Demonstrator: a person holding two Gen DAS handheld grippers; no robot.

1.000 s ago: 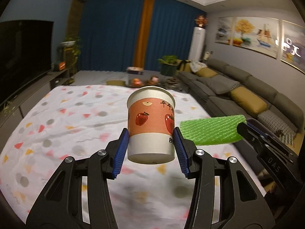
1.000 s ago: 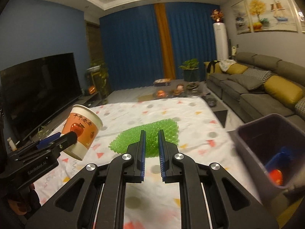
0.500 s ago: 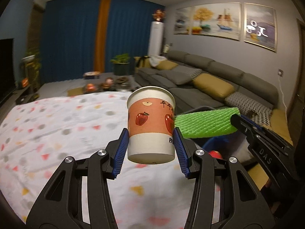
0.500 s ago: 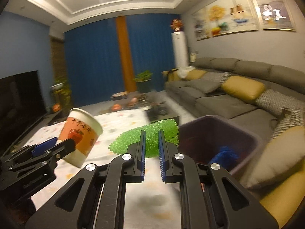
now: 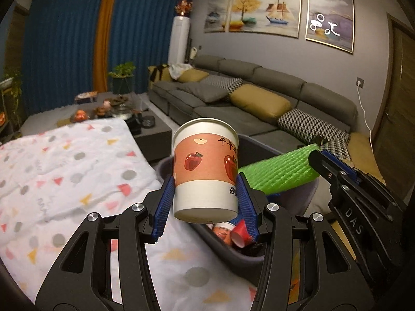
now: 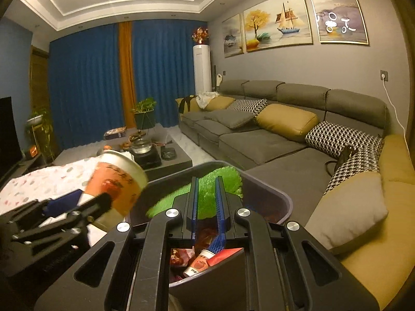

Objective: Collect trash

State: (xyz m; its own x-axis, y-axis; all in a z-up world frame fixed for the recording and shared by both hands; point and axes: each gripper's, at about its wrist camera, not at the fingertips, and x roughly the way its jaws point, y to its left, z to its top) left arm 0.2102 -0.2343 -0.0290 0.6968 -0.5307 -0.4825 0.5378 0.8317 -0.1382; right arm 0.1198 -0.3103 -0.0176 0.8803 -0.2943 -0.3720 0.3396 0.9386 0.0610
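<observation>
Over the grey trash bin (image 6: pixel 282 202), your left tongs (image 5: pixel 205 194) clamp the paper cup (image 5: pixel 205 171); right tongs (image 6: pixel 206 202) pinch green foam netting (image 6: pixel 228 181).

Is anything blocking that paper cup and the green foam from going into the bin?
Nothing visible does. The paper cup in the left gripper and the green foam net in the right gripper hang above the grey bin, whose top is open, with earlier trash at the bottom.

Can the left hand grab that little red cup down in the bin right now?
Probably not. The left gripper already has its jaws shut on the paper cup, so nothing else fits between them. The red cup lies below in the trash bin; the paper cup must drop first.
</observation>
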